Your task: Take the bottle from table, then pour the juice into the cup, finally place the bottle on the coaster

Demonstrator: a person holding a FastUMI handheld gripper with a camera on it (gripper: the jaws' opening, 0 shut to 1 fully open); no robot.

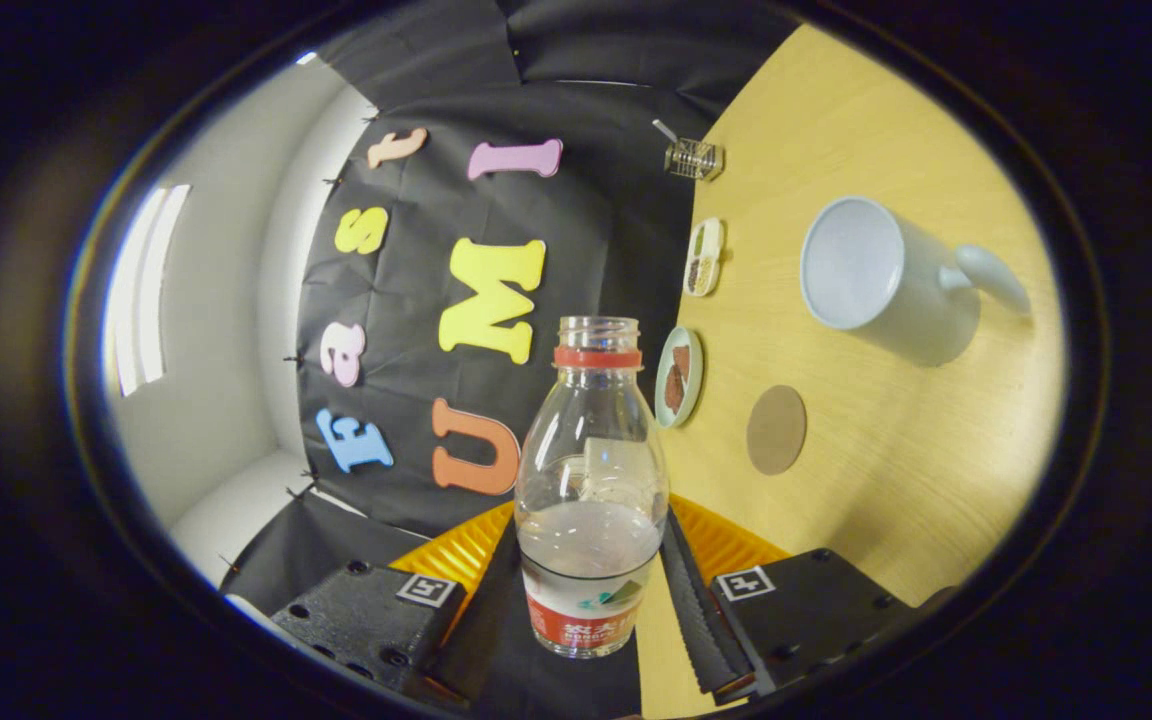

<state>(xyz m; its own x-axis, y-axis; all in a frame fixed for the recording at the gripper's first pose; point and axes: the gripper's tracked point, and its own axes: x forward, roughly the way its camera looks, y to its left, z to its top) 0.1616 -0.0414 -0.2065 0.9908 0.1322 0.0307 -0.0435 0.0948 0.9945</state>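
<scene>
**Bottle held in the claw, lifted off the counter**

The claw [591, 585] was closed on the bottle [591, 480] — one finger pressed on each side of its lower part, near the label. The bottle had no cap; a red ring sat around its open neck. It was clear plastic and the liquid inside was clear too, filling about the lower third. In the gripper view the whole scene was rolled to one side, so the yellow wooden counter [896, 480] stood like a wall beside the bottle.

On the counter, the white cup [881, 270] stood well apart from the bottle, its open mouth visible and its handle pointing away from the bottle. The round brown coaster [776, 429] lay between the cup and the claw — nothing was on it. Near the counter's far edge were a small plate with brown pieces [680, 376], a narrow dish [704, 257] and a small wire holder [693, 157].
</scene>
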